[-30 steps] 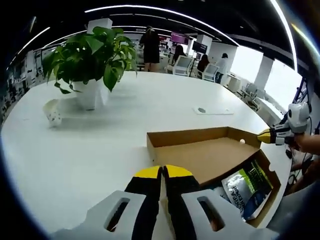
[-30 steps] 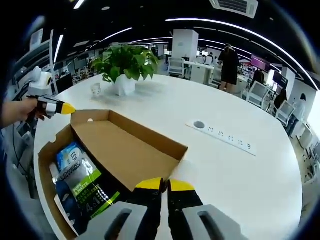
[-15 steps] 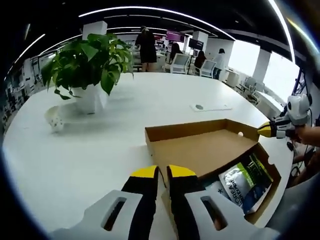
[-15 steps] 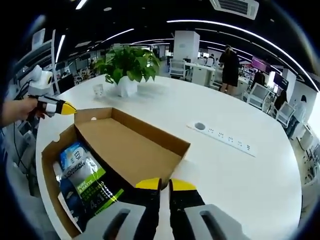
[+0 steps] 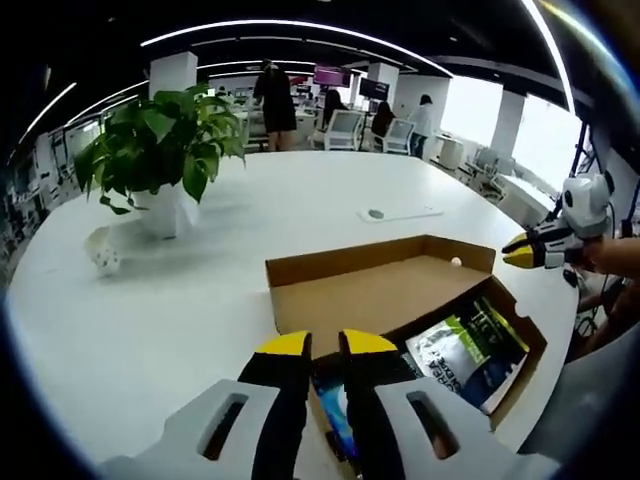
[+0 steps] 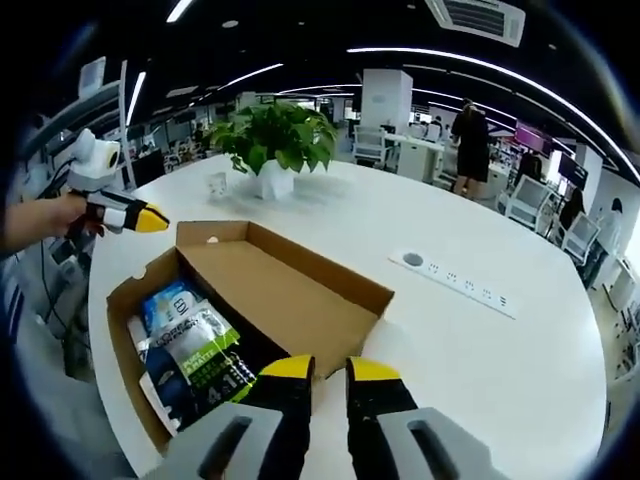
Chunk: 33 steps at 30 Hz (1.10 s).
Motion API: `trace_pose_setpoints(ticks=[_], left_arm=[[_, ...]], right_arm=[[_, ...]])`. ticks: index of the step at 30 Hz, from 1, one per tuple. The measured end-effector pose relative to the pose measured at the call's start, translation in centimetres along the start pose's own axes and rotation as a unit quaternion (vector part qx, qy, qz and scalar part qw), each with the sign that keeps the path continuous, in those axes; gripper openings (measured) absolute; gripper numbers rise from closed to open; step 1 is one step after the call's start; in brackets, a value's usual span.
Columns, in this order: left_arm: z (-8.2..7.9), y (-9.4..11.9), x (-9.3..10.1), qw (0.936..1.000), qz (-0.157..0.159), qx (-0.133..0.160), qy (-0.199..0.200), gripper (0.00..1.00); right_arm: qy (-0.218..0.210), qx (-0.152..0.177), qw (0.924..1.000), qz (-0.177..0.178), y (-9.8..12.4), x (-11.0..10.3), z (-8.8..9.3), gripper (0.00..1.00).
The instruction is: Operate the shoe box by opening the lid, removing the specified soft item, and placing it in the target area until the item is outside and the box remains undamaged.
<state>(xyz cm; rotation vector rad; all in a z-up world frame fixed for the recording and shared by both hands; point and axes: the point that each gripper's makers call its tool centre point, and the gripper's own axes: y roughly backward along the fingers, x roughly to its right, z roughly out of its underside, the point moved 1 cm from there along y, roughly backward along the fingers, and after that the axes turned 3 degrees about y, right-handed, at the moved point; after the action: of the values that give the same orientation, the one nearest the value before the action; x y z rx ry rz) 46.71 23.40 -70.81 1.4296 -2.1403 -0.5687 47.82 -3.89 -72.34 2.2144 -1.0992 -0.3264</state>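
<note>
Shoe box [image 5: 390, 310] [image 6: 270, 300]: brown cardboard, on the white round table [image 5: 150, 310] [image 6: 500, 370], near its edge. This box is the landmark for the rest.
Lid [image 5: 385, 300] [image 6: 285, 300]: open, swung back on the far long side of the box, its plain inner face up, raised rim around it.
Soft item [image 5: 465, 340] [image 6: 190, 335]: a soft printed packet in green, white and blue, lying flat inside the box bottom, below the lid's hinge edge. A second, blue-printed packet end [image 5: 335, 415] shows in the box just past the left gripper's tips.
Left gripper [image 5: 325, 345]: yellow-tipped jaws a narrow gap apart, holding nothing, poised over the near end of the box. In the right gripper view it [image 6: 150, 217] sits just beyond the box's far left corner, held by a hand [image 6: 40, 220]; from there I cannot tell its gap.
Right gripper [image 6: 328, 368]: yellow tips slightly parted, nothing between them, over the box's near end by the lid. In the left gripper view it [image 5: 520, 250] hangs just off the box's right corner, apart from the cardboard.
Potted plant [image 5: 160, 150] [image 6: 275, 140]: green leaves in a white pot, well beyond the box.
Small white cup [image 5: 103, 250] [image 6: 217, 183]: beside the plant.
Power strip [image 6: 455, 285] [image 5: 400, 213]: set flat on the table, beyond the lid.
Background: office chairs, desks and standing people, far behind the box.
</note>
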Motion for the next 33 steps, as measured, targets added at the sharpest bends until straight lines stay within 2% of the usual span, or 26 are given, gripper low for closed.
trace_pose_setpoints(ticks=[3, 10, 15, 24, 26, 33], left_arm=[[0.5, 0.2, 0.8, 1.0, 0.007, -0.004, -0.002, 0.13], [2.2, 0.6, 2.9, 0.9994, 0.031, -0.017, -0.006, 0.17], [3.8, 0.7, 4.8, 0.998, 0.054, -0.032, -0.008, 0.19], [6.4, 0.5, 6.9, 0.9945, 0.08, -0.064, -0.021, 0.23], [6.8, 0.5, 7.4, 0.9935, 0.087, -0.071, -0.02, 0.24], [8.0, 0.1, 8.6, 0.9896, 0.109, -0.092, -0.021, 0.26]], right_arm=[[0.002, 0.002, 1.0, -0.006, 0.5, -0.6, 0.2, 0.12], [-0.001, 0.003, 0.9996, -0.029, 1.4, -1.9, 0.9, 0.25], [-0.005, 0.006, 0.9991, -0.042, 2.1, -2.7, 1.6, 0.33], [-0.011, 0.025, 0.9971, -0.071, 3.4, -4.2, 2.1, 0.5], [-0.013, 0.028, 0.9966, -0.076, 3.8, -4.4, 2.1, 0.51], [0.014, 0.038, 0.996, -0.08, 4.5, -5.3, 2.4, 0.58]])
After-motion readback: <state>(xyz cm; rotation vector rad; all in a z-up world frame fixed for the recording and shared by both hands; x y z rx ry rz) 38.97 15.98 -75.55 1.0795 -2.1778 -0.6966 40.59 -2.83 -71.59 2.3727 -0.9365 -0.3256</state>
